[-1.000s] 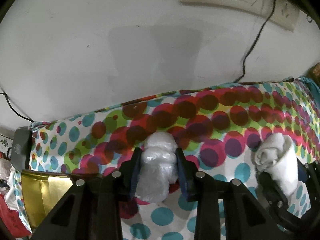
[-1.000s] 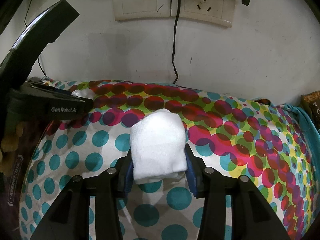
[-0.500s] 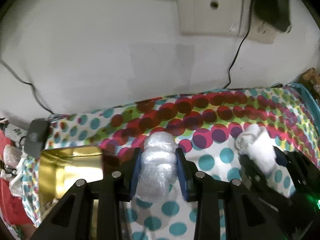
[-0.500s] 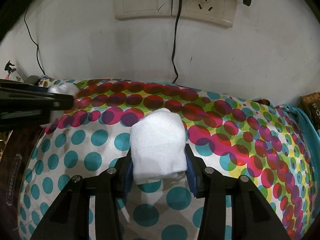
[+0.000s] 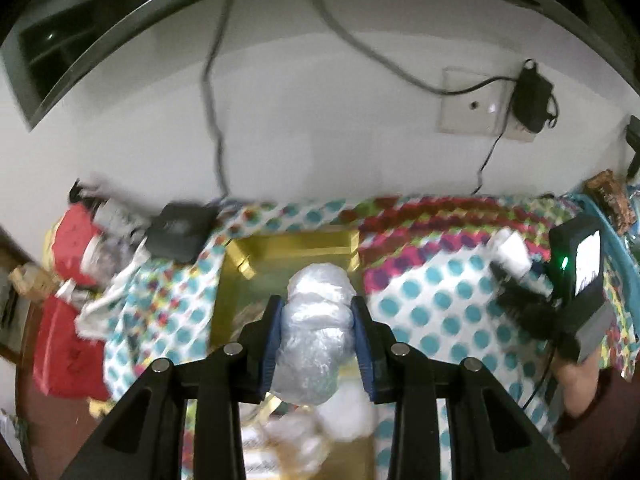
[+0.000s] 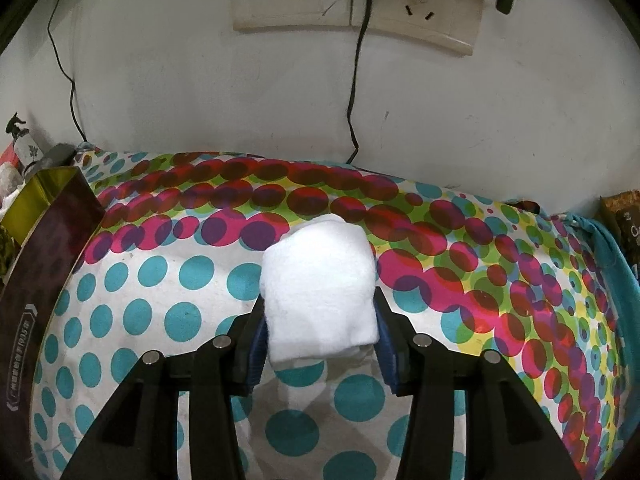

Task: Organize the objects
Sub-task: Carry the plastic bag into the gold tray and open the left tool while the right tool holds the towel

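My left gripper is shut on a clear plastic-wrapped bundle and holds it above the open gold-lined box. Pale items lie blurred in the box below the bundle. My right gripper is shut on a white folded cloth and holds it over the polka-dot tablecloth. The right gripper with its cloth also shows in the left wrist view. The box's dark outer wall shows at the left of the right wrist view.
A white wall with sockets and hanging cables stands behind the table. A black adapter and red items lie left of the box. A brown packet sits at the far right edge.
My left gripper has swung left and up with the bundle, from over the tablecloth to over the gold box. My right gripper has stayed still with the cloth.
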